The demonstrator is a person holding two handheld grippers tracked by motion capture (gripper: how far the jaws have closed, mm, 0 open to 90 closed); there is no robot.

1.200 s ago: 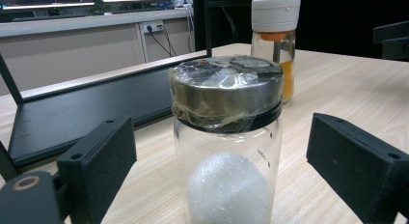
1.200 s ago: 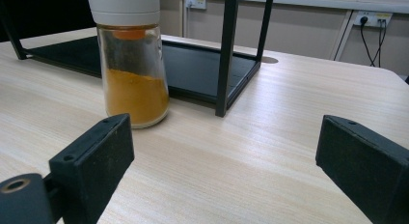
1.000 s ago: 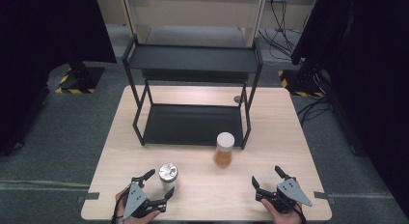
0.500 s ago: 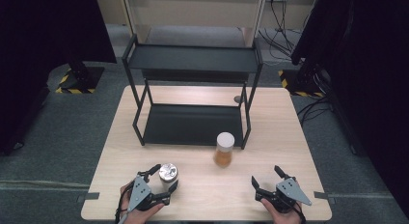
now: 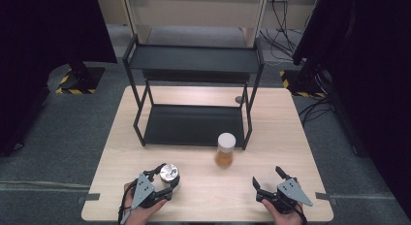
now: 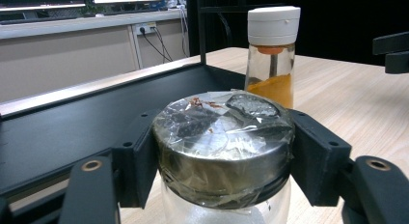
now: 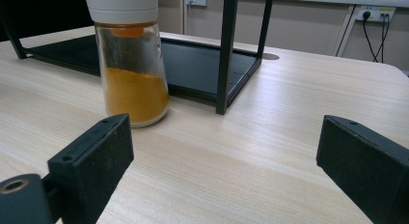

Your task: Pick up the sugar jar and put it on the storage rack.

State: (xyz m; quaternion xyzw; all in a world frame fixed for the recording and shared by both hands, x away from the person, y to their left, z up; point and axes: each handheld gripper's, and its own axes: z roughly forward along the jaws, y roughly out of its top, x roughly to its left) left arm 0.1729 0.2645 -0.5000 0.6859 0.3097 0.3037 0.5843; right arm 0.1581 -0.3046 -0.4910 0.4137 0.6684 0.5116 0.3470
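Note:
A glass jar with a foil-covered silver lid [image 5: 169, 173] [image 6: 224, 137] stands near the table's front left. My left gripper [image 5: 166, 179] [image 6: 224, 151] has just closed, and its pads press on both sides of the lid. A spice bottle [image 5: 225, 150] [image 6: 271, 55] [image 7: 130, 60] with a white cap and orange powder stands in the middle, just in front of the rack. My right gripper [image 5: 269, 177] [image 7: 226, 161] rests at the front right, jaws wide apart with nothing between them; the bottle is ahead of it to the left.
A black two-shelf metal rack [image 5: 194, 96] [image 7: 226, 50] takes up the back half of the wooden table [image 5: 291, 137]. Its front right post stands close beside the spice bottle. Dark curtains and cables lie beyond the table.
The left gripper slid in around the jar and its jaws closed onto the lid. The right gripper and the spice bottle kept still.

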